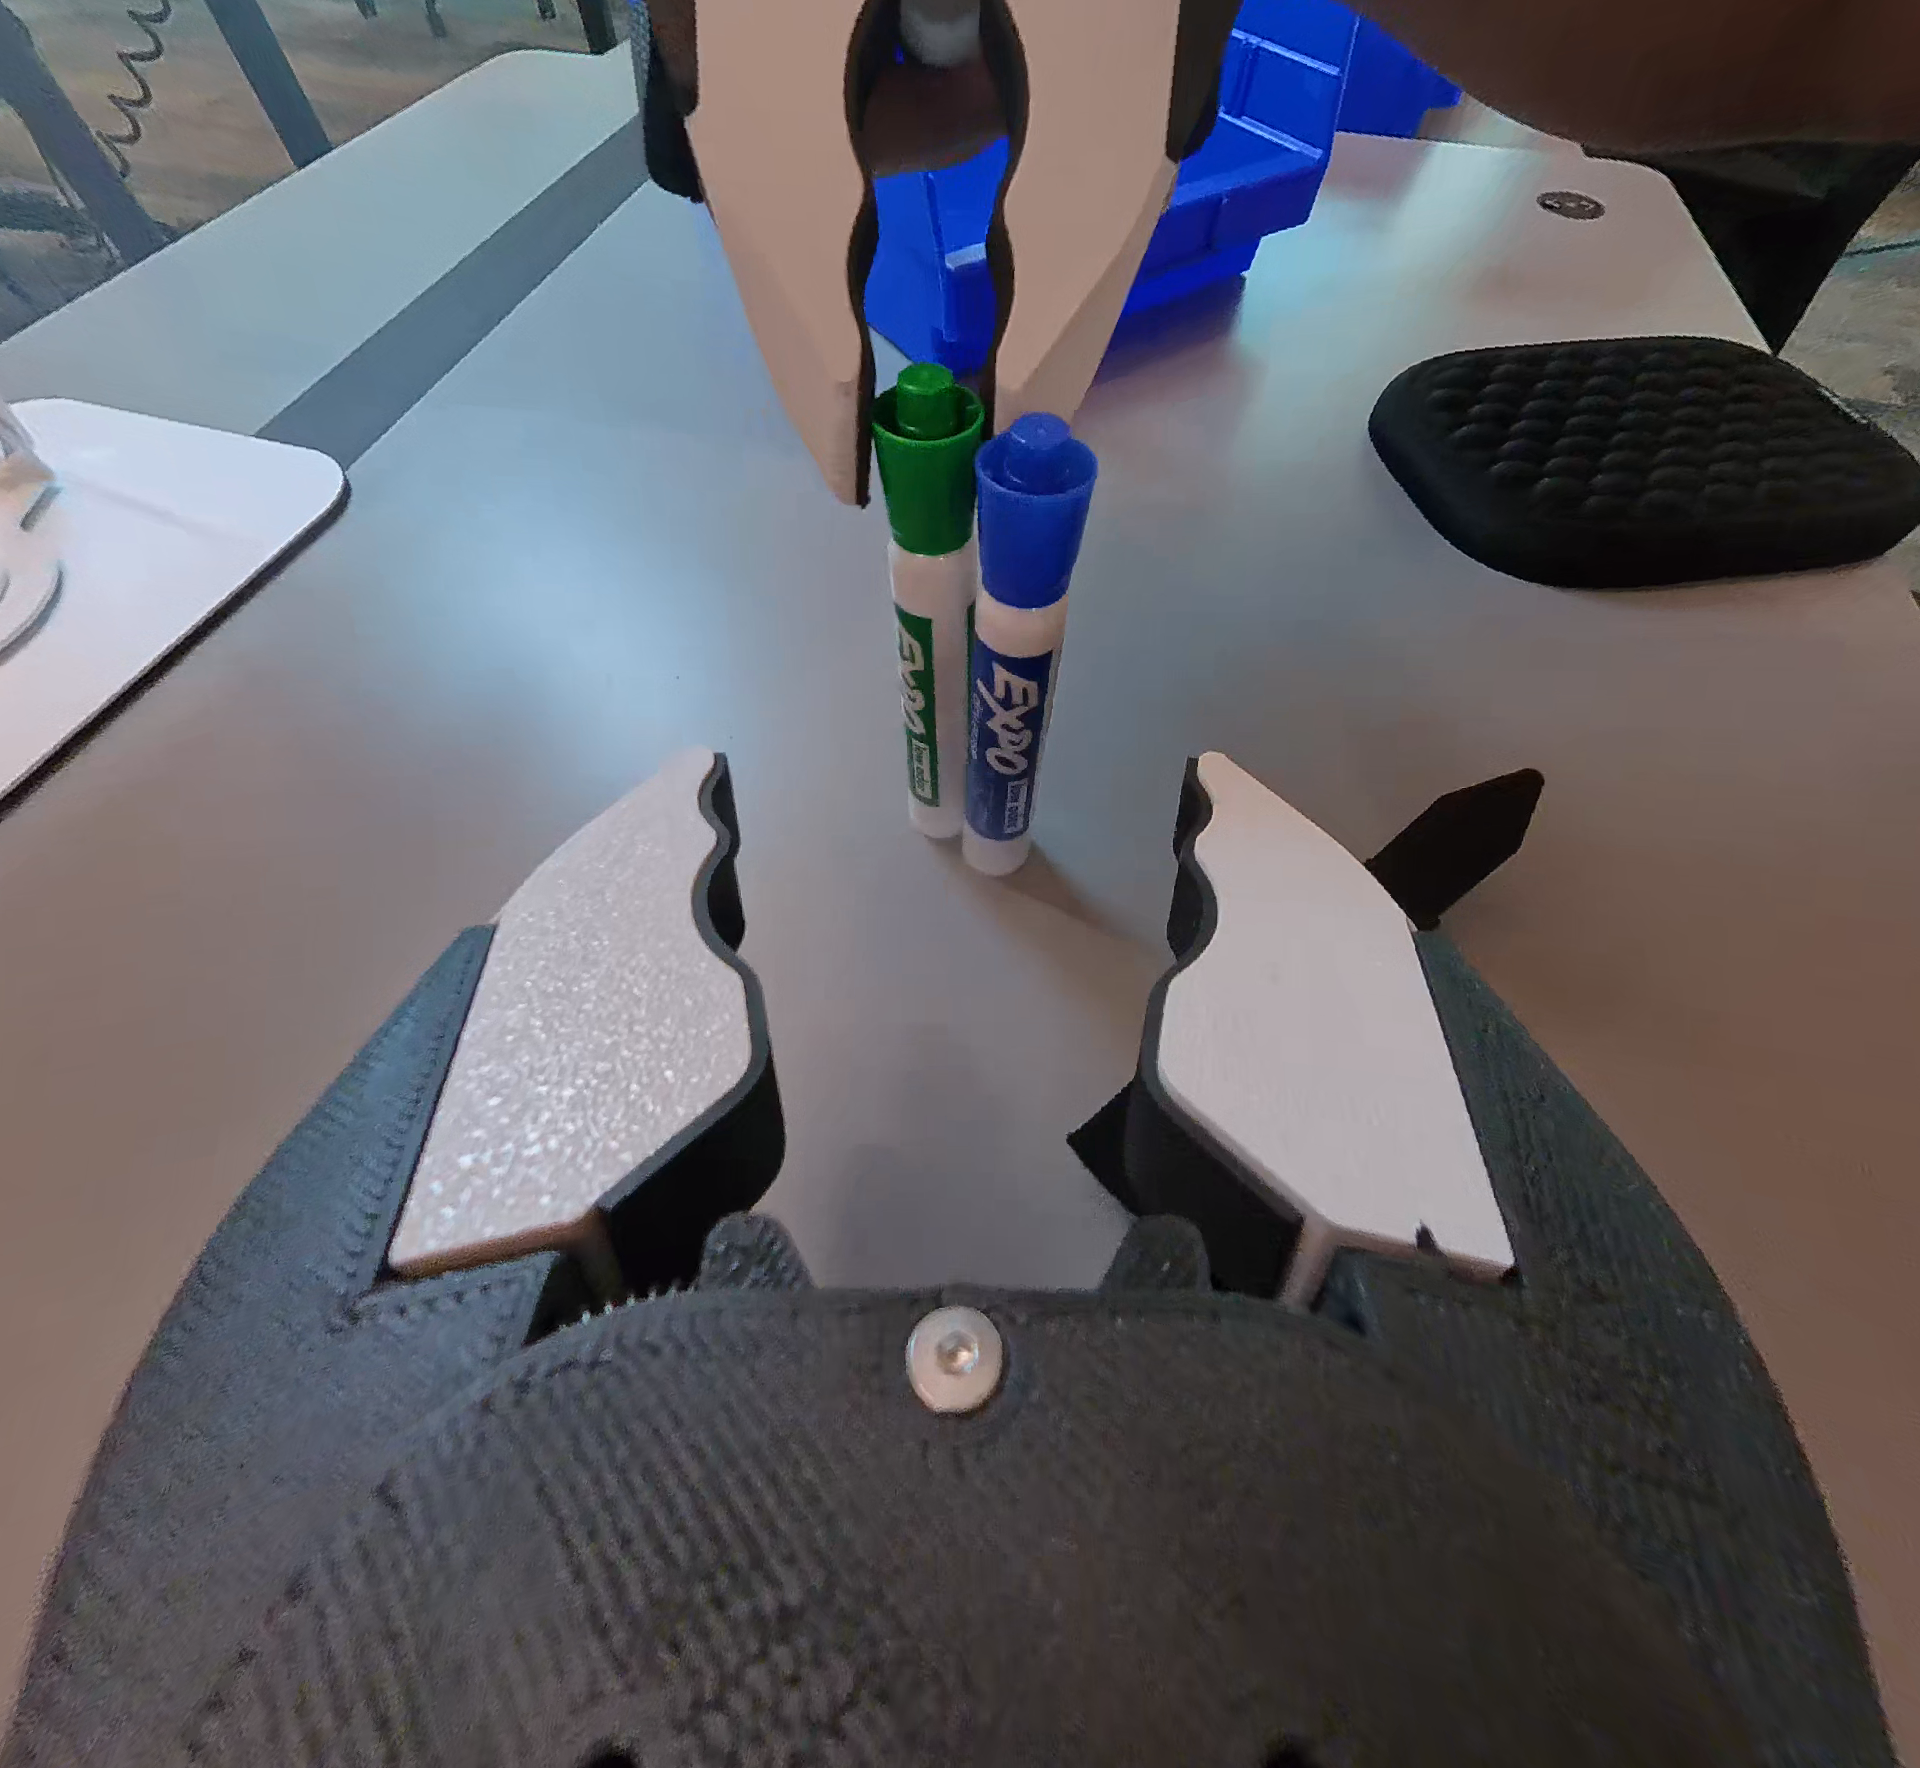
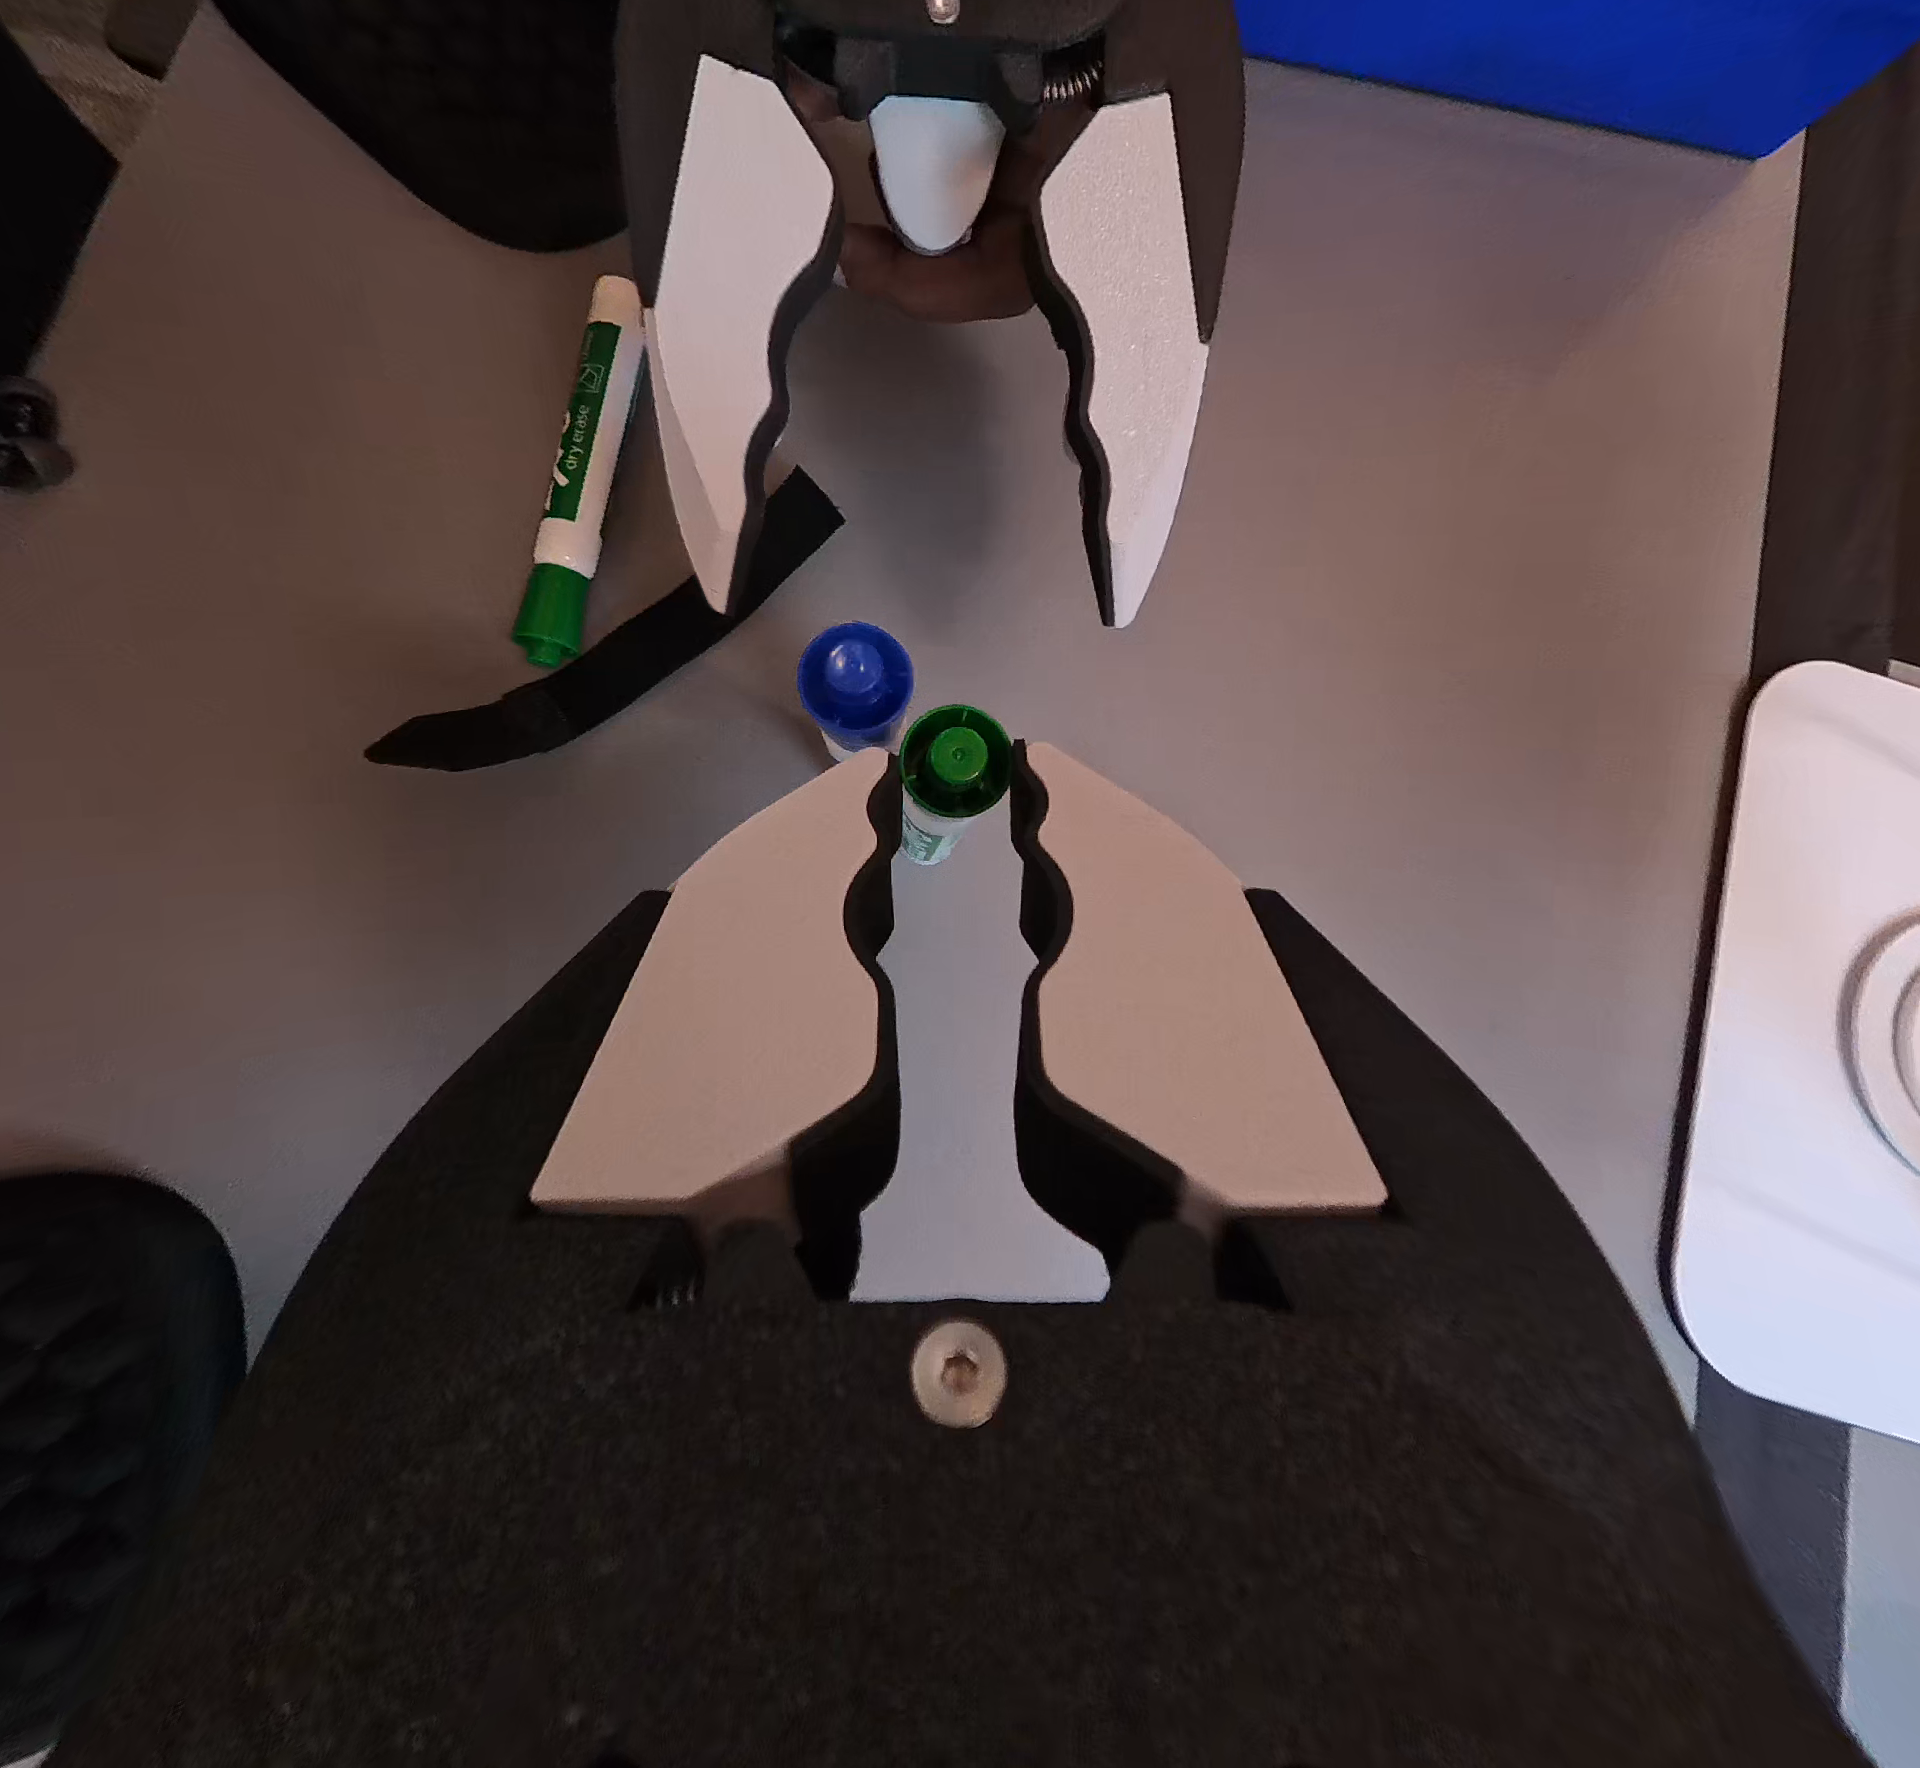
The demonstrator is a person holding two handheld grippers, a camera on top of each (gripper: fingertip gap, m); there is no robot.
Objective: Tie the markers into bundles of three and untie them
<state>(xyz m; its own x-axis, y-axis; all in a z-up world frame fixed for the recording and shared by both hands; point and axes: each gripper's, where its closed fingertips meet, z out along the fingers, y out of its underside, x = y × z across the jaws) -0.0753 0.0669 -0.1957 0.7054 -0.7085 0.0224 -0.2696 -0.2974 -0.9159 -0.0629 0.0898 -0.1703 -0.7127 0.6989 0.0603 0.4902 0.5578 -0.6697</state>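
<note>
My right claw (image 2: 956,762) grasps upright green marker (image 2: 954,762); left claw (image 1: 956,783) released; blue bin's (image 1: 1278,160) contents unseen at desk's far edge.

Dry-erase markers, three: two green, one standing (image 2: 954,768), one lying at 10 o'clock (image 2: 577,471); one blue, standing (image 2: 854,679). Black strap (image 2: 623,669): one. Blue bin (image 1: 1236,212): one. Black textured pad (image 1: 1652,461): one.

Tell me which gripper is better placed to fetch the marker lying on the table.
Left, probably. The left gripper is open and empty, with the lying marker just beside its finger. The right gripper has its jaws around the standing green marker, next to the blue marker.
</note>
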